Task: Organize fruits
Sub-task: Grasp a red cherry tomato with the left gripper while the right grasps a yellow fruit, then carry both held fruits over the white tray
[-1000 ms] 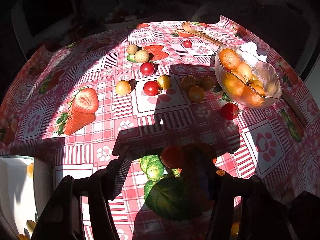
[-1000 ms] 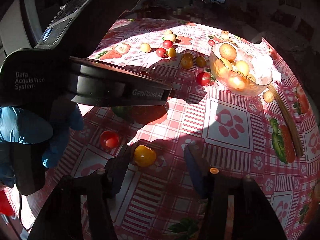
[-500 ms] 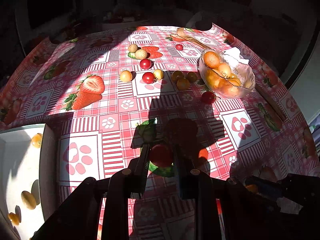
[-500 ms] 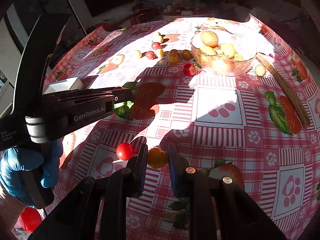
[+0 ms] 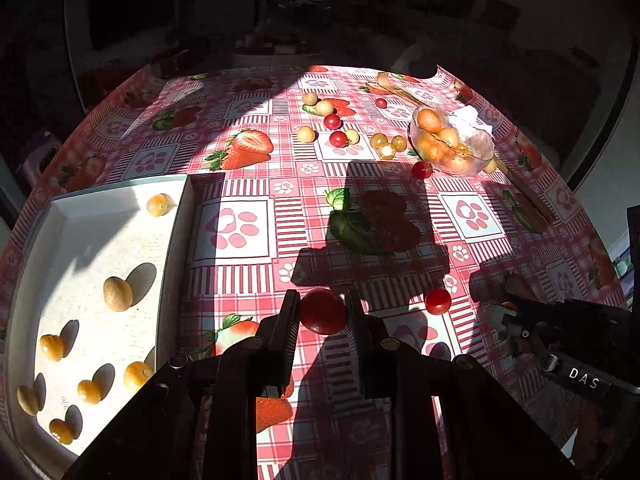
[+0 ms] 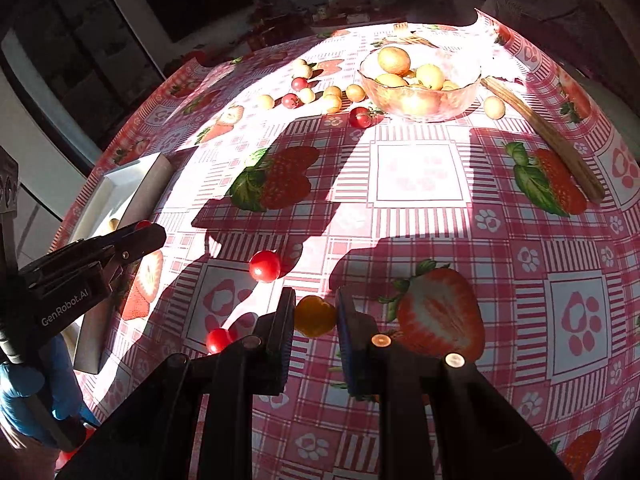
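My left gripper [image 5: 322, 310] is shut on a red cherry tomato [image 5: 322, 312] and holds it above the cloth, right of the white tray [image 5: 176, 240]. The tray holds several yellow and tan fruits [image 5: 117, 293]. My right gripper [image 6: 316, 314] is shut on a yellow-orange tomato [image 6: 315, 316]. Loose red tomatoes lie near it [image 6: 265, 266] [image 6: 218, 340]. A glass bowl [image 6: 420, 98] of yellow fruits stands at the far side, with several loose fruits [image 5: 339, 139] left of it. The left gripper [image 6: 138, 236] also shows at the left of the right wrist view.
A wooden stick [image 6: 548, 136] lies right of the bowl. The table carries a red checked cloth with strawberry prints [image 6: 420, 168]. One red tomato [image 5: 438, 301] lies between the two grippers. The right gripper's body [image 5: 560, 332] is at the lower right of the left wrist view.
Both grippers closed on their tomatoes and lifted them. The left gripper has drawn back toward the white tray, which now fills the left of its view.
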Tool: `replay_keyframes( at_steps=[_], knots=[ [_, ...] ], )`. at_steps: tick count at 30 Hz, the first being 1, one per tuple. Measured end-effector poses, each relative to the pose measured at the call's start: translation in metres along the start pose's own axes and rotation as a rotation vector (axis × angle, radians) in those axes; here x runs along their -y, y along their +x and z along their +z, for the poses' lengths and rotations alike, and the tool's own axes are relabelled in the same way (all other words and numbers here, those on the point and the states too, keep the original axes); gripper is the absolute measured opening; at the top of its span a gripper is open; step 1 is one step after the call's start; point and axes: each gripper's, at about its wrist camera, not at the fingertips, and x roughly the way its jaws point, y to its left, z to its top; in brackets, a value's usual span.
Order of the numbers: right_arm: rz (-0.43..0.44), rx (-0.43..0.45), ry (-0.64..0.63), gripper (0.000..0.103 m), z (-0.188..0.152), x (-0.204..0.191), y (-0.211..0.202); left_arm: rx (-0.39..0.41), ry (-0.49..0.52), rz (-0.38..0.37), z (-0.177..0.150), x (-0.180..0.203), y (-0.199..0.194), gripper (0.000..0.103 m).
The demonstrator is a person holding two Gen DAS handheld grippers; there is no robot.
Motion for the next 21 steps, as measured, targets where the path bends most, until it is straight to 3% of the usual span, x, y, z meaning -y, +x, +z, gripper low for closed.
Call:
replay_keyframes(
  at_steps=[13,21],
  knots=[
    [0.010,0.008,-0.085,0.022,0.003,-0.052,-0.007,0.070,-0.048,0.037,-0.020,-0.039,-0.038,0.024],
    [0.038,0.008,-0.176,0.022,0.015,-0.104,-0.001,0.106,-0.110,0.098,-0.025,-0.097,-0.066,0.024]
  ],
)
